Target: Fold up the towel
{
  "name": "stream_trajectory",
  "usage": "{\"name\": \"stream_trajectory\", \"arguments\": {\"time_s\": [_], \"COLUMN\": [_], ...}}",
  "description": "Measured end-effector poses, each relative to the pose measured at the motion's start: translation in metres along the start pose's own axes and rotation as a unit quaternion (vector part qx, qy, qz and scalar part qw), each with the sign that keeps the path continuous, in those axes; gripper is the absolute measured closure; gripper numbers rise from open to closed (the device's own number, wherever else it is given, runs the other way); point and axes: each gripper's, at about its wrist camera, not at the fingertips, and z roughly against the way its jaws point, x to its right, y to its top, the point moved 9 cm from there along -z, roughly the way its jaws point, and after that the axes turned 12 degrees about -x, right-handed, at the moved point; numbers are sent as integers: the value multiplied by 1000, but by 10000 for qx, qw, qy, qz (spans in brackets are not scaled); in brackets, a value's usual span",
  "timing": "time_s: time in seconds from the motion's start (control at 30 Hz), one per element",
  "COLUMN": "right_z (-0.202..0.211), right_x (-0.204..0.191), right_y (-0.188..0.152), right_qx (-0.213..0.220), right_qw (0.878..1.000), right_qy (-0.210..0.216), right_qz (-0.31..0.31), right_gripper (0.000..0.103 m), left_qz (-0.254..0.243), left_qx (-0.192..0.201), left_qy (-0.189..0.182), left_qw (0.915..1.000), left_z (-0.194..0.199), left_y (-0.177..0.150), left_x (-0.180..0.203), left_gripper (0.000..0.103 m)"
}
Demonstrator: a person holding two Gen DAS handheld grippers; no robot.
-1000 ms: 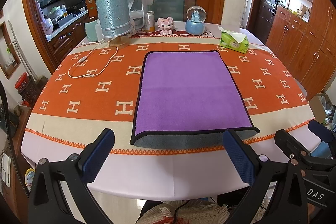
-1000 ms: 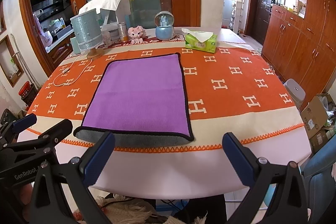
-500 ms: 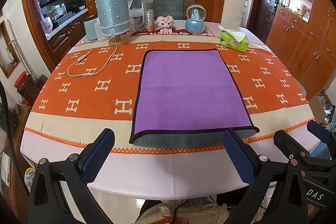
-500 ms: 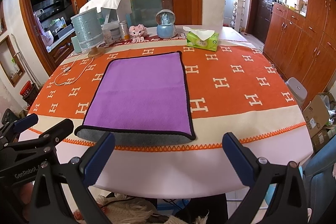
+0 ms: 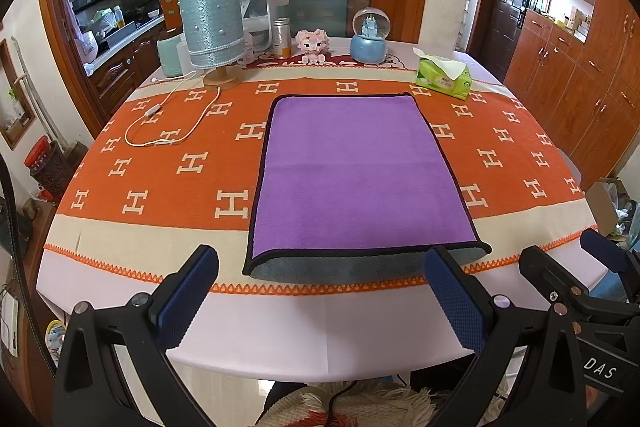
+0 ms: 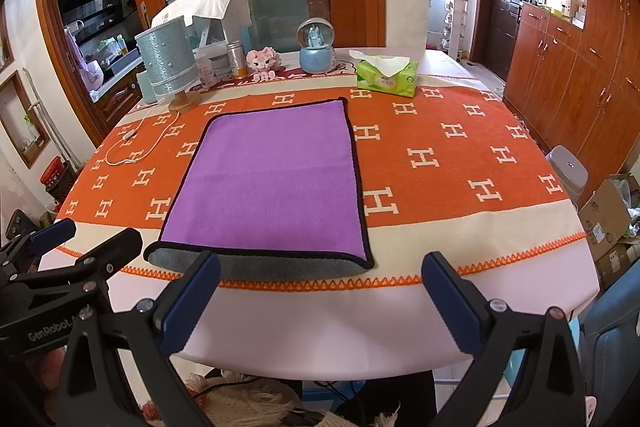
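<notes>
A purple towel [image 5: 356, 175] with a black hem lies flat on the orange tablecloth, folded once, its grey underside showing along the near edge. It also shows in the right wrist view [image 6: 272, 187]. My left gripper [image 5: 320, 303] is open and empty, held just off the table's near edge, in front of the towel's near edge. My right gripper [image 6: 320, 303] is open and empty, in front of the towel's near right corner. The right gripper's fingers [image 5: 600, 251] show at the right of the left wrist view, and the left gripper's fingers [image 6: 52, 235] show at the left of the right wrist view.
At the table's far side stand a blue-shaded lamp [image 5: 212, 31] with a white cord [image 5: 168, 123], a can [image 5: 282, 39], a pink toy [image 5: 312, 45], a snow globe [image 5: 370, 35] and a green tissue pack [image 5: 442, 77]. Wooden cabinets [image 5: 580, 75] line the right wall.
Both grippers have drifted slightly; the view of the table has barely shifted. The towel has not moved and both grippers stay open.
</notes>
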Motion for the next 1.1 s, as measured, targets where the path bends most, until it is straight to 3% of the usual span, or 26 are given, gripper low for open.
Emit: {"name": "stream_trajectory", "arguments": {"time_s": [1.1], "right_z": [9], "right_x": [7], "right_y": [22], "right_qx": [349], "right_qw": [9993], "right_qy": [-42], "right_qz": [142], "right_gripper": [12], "left_qz": [-117], "left_qx": [155], "left_qy": [-32], "left_qw": [9998], "left_z": [-1], "left_y": [18], "left_x": [-5], "left_gripper": [1]}}
